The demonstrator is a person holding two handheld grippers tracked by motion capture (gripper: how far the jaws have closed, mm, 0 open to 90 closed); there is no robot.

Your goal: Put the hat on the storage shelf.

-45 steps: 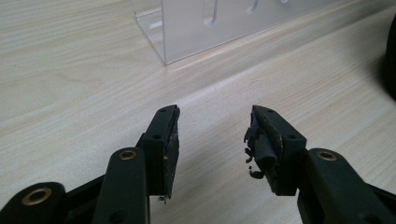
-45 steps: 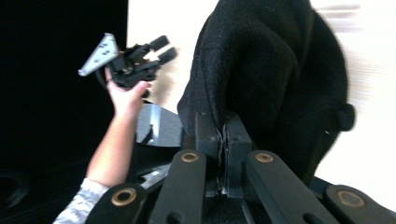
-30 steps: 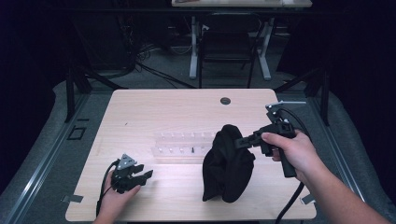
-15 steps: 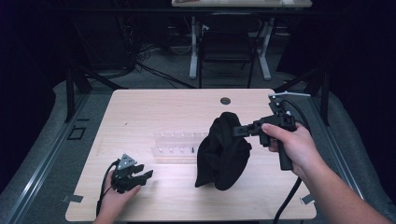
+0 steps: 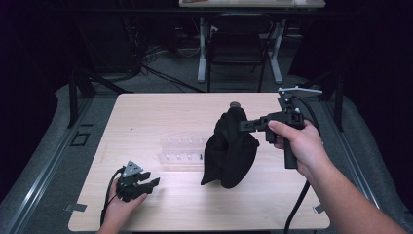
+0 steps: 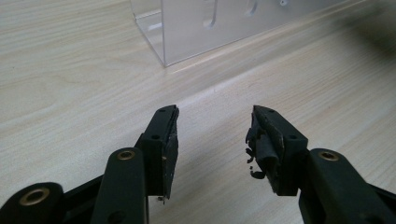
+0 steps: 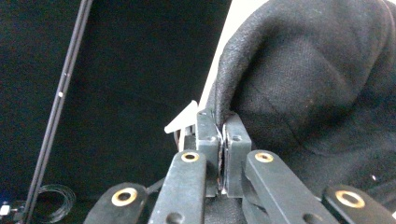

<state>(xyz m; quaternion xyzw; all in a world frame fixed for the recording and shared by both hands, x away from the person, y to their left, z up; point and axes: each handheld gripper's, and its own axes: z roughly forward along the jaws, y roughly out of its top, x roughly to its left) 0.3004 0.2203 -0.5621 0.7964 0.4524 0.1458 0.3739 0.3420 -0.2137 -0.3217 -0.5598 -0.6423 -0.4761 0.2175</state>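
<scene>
My right gripper [image 5: 243, 126] was clamped on a fold at the top edge of the black cloth bag [image 5: 229, 151], the 2 jaws pressed together with the fabric pinched between them, as the right gripper view showed close up [image 7: 223, 154]. The bag [image 7: 317, 93] hung from that grip over the right half of the wooden table [image 5: 160, 112], its lower end down at the tabletop, though I could not tell whether it touched. It drooped just beside the right end of the clear acrylic rack [image 5: 182, 151], which lay near the middle of the table. My left gripper [image 5: 148, 183] rested low on the near left part of the table, well apart from the bag, its jaws standing apart with nothing between them [image 6: 212, 140]. Ahead of it a corner of the clear rack [image 6: 187, 32] stood on the wood
</scene>
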